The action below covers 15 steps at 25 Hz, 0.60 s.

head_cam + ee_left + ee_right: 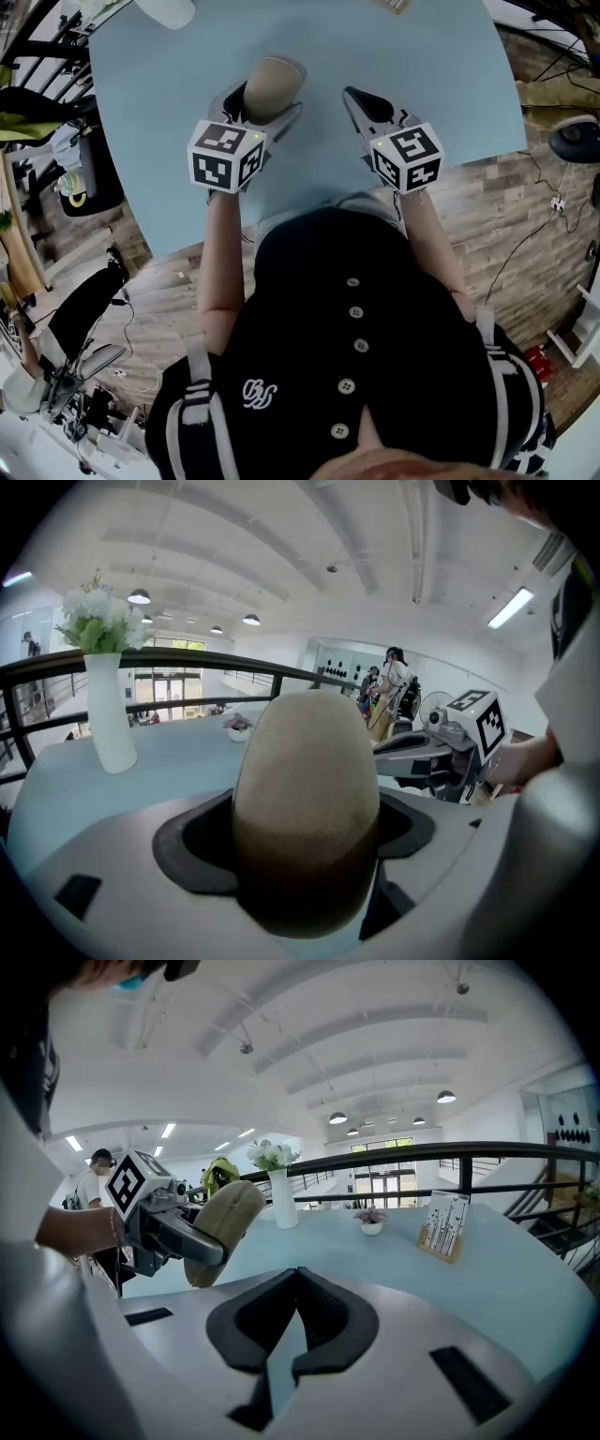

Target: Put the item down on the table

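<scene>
A tan, egg-shaped soft item (274,82) sits between the jaws of my left gripper (263,97), which is shut on its lower half. In the left gripper view the item (306,808) fills the middle, with both black pads against its sides. From the right gripper view the item (221,1228) is tilted and looks held a little above the light blue table (422,75). My right gripper (350,94) is to the right of it, shut with its pads (323,1312) together and nothing between them.
A white vase with flowers (280,1196), a small potted plant (372,1223) and a card stand (442,1228) stand on the far part of the table. A black railing (487,1150) runs behind it. The person's body is at the near edge.
</scene>
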Motion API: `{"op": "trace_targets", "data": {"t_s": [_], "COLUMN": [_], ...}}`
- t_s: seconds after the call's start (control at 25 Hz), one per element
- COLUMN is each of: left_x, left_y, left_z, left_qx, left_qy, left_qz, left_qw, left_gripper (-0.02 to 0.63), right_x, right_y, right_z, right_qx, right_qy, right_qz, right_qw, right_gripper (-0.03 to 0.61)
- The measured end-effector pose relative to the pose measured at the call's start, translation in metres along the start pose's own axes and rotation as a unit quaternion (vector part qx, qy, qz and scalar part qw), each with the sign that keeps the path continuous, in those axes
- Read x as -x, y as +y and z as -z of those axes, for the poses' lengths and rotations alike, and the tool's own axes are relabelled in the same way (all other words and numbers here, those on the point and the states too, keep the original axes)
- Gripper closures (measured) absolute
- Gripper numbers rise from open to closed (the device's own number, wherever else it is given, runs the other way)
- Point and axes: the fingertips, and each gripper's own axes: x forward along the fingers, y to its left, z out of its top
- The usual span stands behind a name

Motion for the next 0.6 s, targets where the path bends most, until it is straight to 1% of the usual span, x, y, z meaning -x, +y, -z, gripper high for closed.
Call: {"op": "trace_targets", "data": {"t_s": [0.16,0.32,0.6], "left_x": [-0.012,-0.026,-0.045], "left_y": [-0.002,-0.002,0.004], "left_z": [0.007,0.013,0.036], "left_qx": [-0.031,-0.042,-0.055], "left_qy": [0.030,0.049,0.098], "left_qz": [0.015,0.029,0.055], "left_qw": [0.9990,0.9975,0.9922], "left_gripper": [0.199,0.199,0.199], "right_x": [-0.005,-0.006,-0.012], "right_y": [-0.003,-0.008,-0.011], "right_z": [0.007,0.016,0.030], "right_qx": [-0.010,-0.016,-0.030], "right_qy": [0.013,0.020,0.031], "right_qz": [0.003,0.008,0.016], "right_qw": [1.000,1.000,0.999], "right_gripper": [0.568,0.568,0.568]}}
